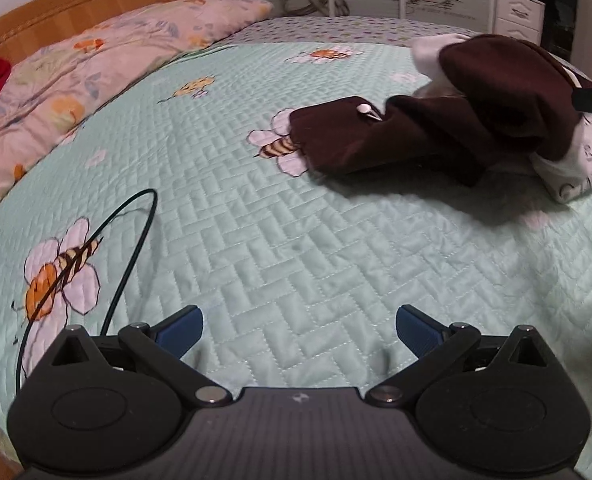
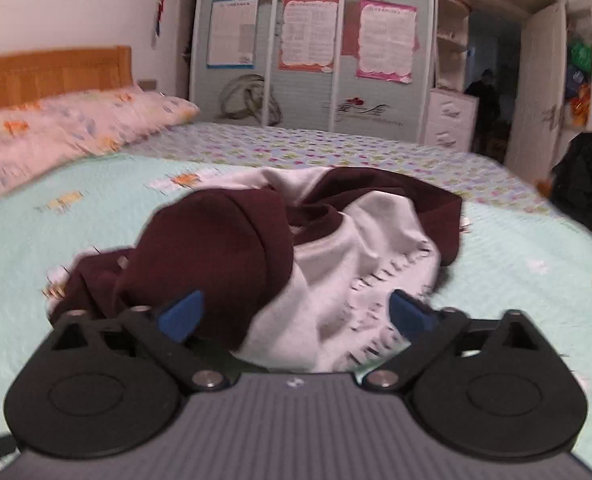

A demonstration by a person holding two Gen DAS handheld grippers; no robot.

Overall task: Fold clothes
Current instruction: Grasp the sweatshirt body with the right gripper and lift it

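A maroon and white garment (image 1: 436,140) lies crumpled on the mint quilted bedspread (image 1: 256,240), far right in the left wrist view, with a white drawstring tip on one maroon fold. My left gripper (image 1: 299,330) is open, low over bare quilt, well short of the garment. In the right wrist view the same garment (image 2: 224,248) fills the middle, its white printed part (image 2: 336,280) bunched on the right. My right gripper (image 2: 298,314) is open right at the heap. Fabric lies between its blue fingertips (image 2: 182,316), and they do not press on it.
Floral pillows (image 1: 76,80) and a wooden headboard (image 1: 76,0) line the left side. A black cable (image 1: 132,248) loops over the quilt near my left gripper. Beyond the bed stand a wardrobe with posters (image 2: 308,60) and white drawers (image 2: 452,120). A dark pile (image 2: 588,176) sits at the right.
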